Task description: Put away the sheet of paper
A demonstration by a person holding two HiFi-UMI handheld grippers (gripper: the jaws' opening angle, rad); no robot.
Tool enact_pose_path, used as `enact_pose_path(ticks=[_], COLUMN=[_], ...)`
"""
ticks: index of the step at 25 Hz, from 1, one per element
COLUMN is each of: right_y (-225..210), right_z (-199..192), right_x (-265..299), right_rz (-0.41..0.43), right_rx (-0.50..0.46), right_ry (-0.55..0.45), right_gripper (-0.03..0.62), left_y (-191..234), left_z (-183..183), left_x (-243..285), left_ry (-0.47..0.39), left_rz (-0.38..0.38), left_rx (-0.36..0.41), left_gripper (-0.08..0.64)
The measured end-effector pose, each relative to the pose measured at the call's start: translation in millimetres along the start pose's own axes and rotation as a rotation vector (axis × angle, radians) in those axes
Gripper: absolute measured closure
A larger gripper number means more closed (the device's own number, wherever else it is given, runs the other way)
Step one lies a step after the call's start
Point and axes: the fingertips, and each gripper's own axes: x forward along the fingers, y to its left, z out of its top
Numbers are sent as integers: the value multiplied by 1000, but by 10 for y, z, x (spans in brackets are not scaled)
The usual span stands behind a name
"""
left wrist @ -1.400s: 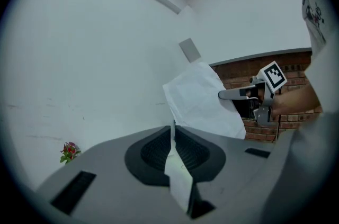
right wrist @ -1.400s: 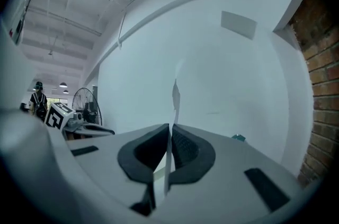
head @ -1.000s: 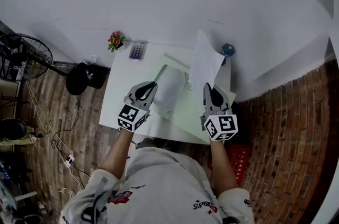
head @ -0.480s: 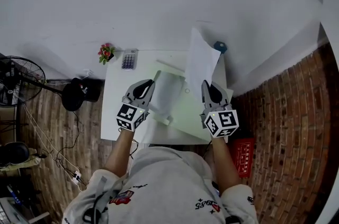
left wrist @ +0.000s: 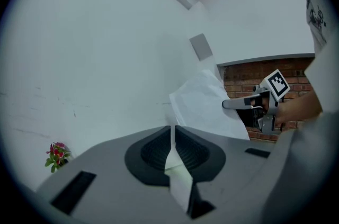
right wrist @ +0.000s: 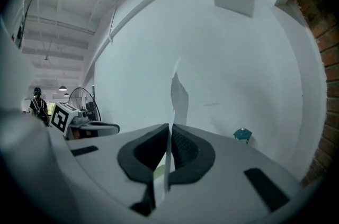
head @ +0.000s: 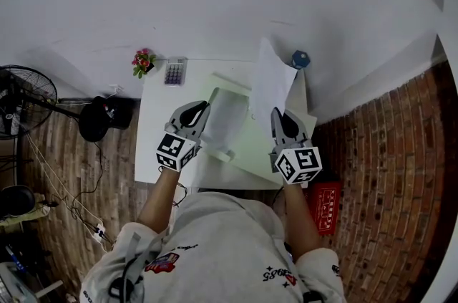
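Note:
A white sheet of paper (head: 272, 79) stands upright over the table's right side, its lower edge pinched in my right gripper (head: 278, 112), which is shut on it. The right gripper view shows the sheet (right wrist: 178, 91) edge-on, rising from the closed jaws (right wrist: 170, 125). My left gripper (head: 206, 106) is shut on the lifted translucent cover (head: 226, 119) of a pale green folder (head: 252, 145) lying on the white table (head: 154, 133). In the left gripper view the cover runs through the closed jaws (left wrist: 173, 128). The paper (left wrist: 204, 106) and the right gripper (left wrist: 239, 104) are off to the right.
A calculator (head: 174, 72), a small flower pot (head: 143, 61) and a blue object (head: 300, 59) sit along the table's far edge by the wall. On the floor are a fan (head: 25, 90), a black object (head: 100, 119), cables, and a red crate (head: 325, 198).
The left gripper has shifted slightly with the folder cover still in it. The right gripper keeps the paper upright in much the same place. The head view has drifted a little.

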Motion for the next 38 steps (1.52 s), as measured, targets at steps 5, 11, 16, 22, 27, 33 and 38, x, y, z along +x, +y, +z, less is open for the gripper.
enact_pose_path(ticks=[5, 11, 16, 22, 27, 33, 38], right_y=[135, 283, 399, 612, 697, 648, 440], right_z=[-144, -343, -502, -727, -930, -1361, -1759], right_x=[62, 157, 265, 366, 437, 468, 401], right_rz=[33, 76, 124, 179, 217, 201, 135], right_rx=[23, 92, 119, 136, 177, 215, 240], right_ry=[28, 59, 100, 148, 183, 273, 356], right_gripper=[592, 592, 592, 592, 592, 592, 592], left_y=[65, 142, 161, 204, 257, 289, 274], left_z=[-57, -151, -229, -296, -347, -449, -503], left_x=[-130, -336, -516, -766, -917, -1058, -1129], left_ry=[12, 26, 39, 44, 52, 68, 76], left_rz=[25, 65, 98, 149, 193, 230, 244], left_rx=[-6, -17, -33, -43, -57, -80, -90], left_gripper=[520, 520, 520, 520, 520, 520, 520])
